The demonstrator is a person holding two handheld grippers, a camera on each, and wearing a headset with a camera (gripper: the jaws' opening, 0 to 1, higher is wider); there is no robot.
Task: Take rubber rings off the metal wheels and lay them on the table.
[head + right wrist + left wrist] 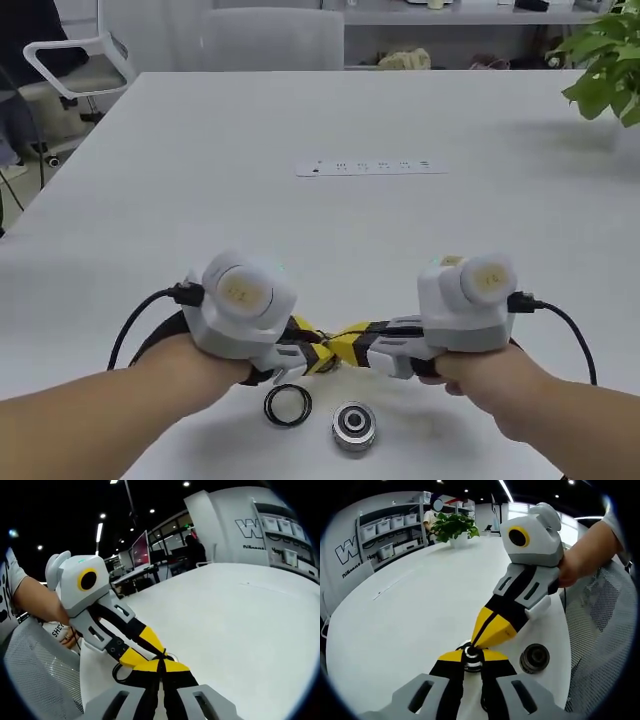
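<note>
Left gripper point(471, 656): your jaws pinch a small silver metal wheel point(472, 659) above the white table point(300, 230), steadying it.
Right gripper point(161, 664): jaws pressed together at that wheel, apparently nipping its rubber ring, which is hard to make out.
Loose black rubber ring point(288, 405): lies flat below your grippers.
Bare grey metal wheel point(353, 425): just beside it.
Obstruction: both crowd your set-down spot.
White power strip point(370, 167): well apart.

White table point(200, 180): ring point(288, 405), wheel point(354, 424), power strip point(371, 167)
</note>
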